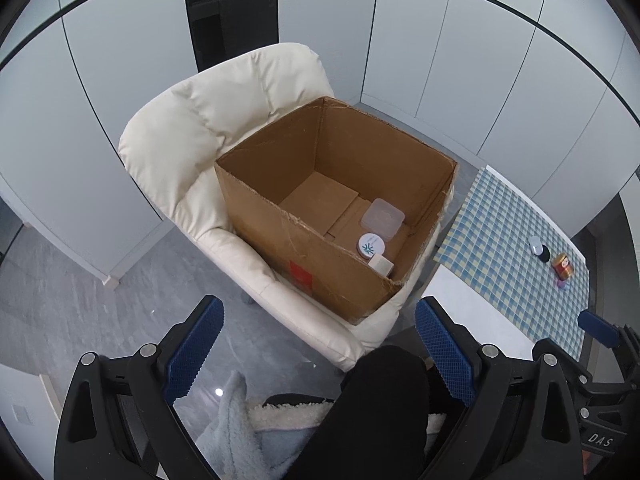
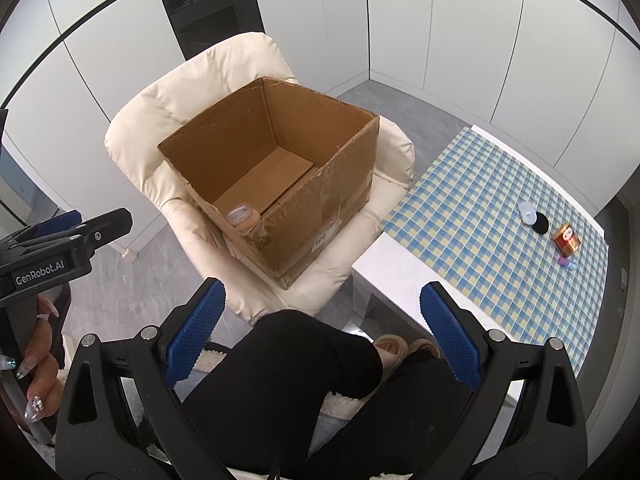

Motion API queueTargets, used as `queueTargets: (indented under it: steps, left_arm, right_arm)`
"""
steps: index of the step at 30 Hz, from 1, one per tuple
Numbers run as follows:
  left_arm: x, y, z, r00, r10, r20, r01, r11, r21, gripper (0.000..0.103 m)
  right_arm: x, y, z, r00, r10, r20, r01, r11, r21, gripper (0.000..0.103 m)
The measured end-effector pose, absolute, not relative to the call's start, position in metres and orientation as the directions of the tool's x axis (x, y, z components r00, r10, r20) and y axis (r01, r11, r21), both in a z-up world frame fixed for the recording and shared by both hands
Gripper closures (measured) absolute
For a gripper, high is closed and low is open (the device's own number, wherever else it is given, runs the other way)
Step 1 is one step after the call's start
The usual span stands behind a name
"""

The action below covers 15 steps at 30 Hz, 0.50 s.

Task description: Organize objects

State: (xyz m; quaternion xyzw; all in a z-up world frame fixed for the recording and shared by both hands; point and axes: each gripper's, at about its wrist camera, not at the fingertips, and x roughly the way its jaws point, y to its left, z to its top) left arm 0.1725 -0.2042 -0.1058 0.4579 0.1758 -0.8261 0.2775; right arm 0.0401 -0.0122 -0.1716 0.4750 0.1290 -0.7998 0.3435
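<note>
An open cardboard box [image 1: 280,216] sits on a cream armchair [image 1: 192,128]. Inside lie a clear plastic case [image 1: 382,218], a round white tin [image 1: 371,245] and a small white cube [image 1: 381,265]. The right wrist view shows the box [image 2: 328,196] with a clear-capped bottle [image 2: 242,216] in its near corner. On the checked tablecloth lie a red can [image 2: 566,238], a black disc [image 2: 540,223], a grey-white piece [image 2: 527,212] and a small purple item [image 2: 566,262]. My left gripper [image 1: 320,352] is open and empty, short of the box. My right gripper [image 2: 320,336] is open and empty above a black-trousered knee.
The checked cloth [image 1: 500,240] covers a white table [image 2: 400,276] right of the armchair. White cabinet doors [image 1: 460,60] line the back. Grey floor [image 1: 80,292] lies to the left. The person's legs [image 2: 312,380] and a slipper [image 2: 390,350] are below the grippers.
</note>
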Motion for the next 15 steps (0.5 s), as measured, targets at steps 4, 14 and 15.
queueTargets:
  steps: [4,14,15]
  left_arm:
    - [0.180,-0.197,-0.108,-0.424,-0.327,-0.844,0.613,-0.790,-0.002,0.006]
    - [0.203,-0.193,-0.124,-0.429,-0.262,-0.864,0.609,-0.790,-0.063,0.006]
    - [0.205,-0.193,-0.125,-0.426,-0.261,-0.867,0.610,-0.790,-0.062,0.006]
  right_arm:
    - [0.050,-0.006,-0.174,-0.310,-0.425,-0.850,0.671,-0.731,0.121,0.004]
    - [0.071,0.005,-0.187,-0.304,-0.416,-0.857,0.647,-0.751,0.135,0.004]
    - [0.073,0.006,-0.187,-0.307,-0.413,-0.858,0.647,-0.751,0.130,0.004]
